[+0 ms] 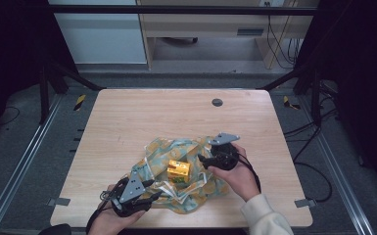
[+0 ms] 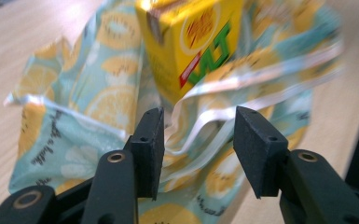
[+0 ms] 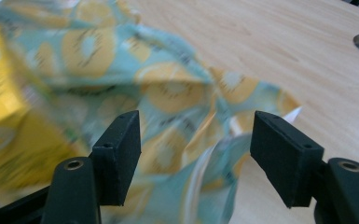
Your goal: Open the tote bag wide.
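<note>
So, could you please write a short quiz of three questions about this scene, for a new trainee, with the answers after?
1. True or false: the yellow carton stands on the bare wood of the table, apart from the lemon-print bag.
2. How do the jaws of the left gripper stand? A) open, with a white bag handle running between them; B) shut on the carton; C) shut on nothing.
3. Fill in: the right gripper is ____, with the bag's cloth seen beyond its jaws.

Key
1. False: the carton sits on the crumpled bag.
2. A.
3. Open.
</note>
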`<state>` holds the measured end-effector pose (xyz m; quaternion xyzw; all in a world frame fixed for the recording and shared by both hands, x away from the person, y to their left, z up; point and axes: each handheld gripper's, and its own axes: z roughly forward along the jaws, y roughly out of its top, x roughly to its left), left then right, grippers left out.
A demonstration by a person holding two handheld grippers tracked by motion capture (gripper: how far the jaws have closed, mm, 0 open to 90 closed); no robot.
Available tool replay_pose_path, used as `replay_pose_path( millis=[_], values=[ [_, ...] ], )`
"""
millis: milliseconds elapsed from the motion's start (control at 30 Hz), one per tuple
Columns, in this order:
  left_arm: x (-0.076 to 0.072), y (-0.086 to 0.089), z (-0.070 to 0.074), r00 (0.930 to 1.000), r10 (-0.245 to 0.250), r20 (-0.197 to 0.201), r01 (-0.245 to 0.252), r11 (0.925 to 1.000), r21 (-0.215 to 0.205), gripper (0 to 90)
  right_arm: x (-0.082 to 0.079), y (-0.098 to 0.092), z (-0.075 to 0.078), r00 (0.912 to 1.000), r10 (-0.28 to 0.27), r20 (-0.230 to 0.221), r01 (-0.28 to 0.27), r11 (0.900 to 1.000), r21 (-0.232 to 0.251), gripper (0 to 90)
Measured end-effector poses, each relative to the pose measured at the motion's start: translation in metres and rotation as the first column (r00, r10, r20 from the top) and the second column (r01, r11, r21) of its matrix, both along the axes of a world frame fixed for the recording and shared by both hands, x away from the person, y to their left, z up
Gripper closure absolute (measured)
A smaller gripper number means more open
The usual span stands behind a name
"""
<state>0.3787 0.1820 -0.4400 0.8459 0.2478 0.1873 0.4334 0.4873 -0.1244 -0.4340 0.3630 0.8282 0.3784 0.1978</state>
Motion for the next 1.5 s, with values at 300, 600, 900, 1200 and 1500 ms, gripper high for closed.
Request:
replay_pose_path(
  millis=[300,600,900,1200,1500],
  values=[
    [0.041,-0.003,-0.002,0.9946,0.104,-0.004,-0.103,0.9915,0.079,54.9,-0.036,0.001,-0.020,0.9957,0.086,-0.034,-0.088,0.994,-0.060,32.4],
    [0.056,-0.002,-0.037,0.9874,0.145,-0.064,-0.127,0.9668,0.222,51.8,-0.047,-0.003,-0.042,0.9915,0.110,-0.070,-0.116,0.989,-0.091,38.7],
    [0.052,0.000,-0.039,0.9861,0.155,-0.059,-0.130,0.9436,0.304,51.8,-0.061,-0.005,-0.049,0.9891,0.131,-0.068,-0.139,0.980,-0.144,42.1],
    [0.039,0.001,-0.033,0.9886,0.146,-0.037,-0.129,0.9481,0.290,48.7,-0.067,-0.016,-0.046,0.9932,0.107,-0.046,-0.111,0.989,-0.099,35.2],
    [0.032,0.012,-0.012,0.9814,0.192,0.014,-0.192,0.9734,0.126,27.5,-0.076,-0.039,-0.019,0.9974,0.031,0.065,-0.032,0.999,0.019,19.7]
  ],
)
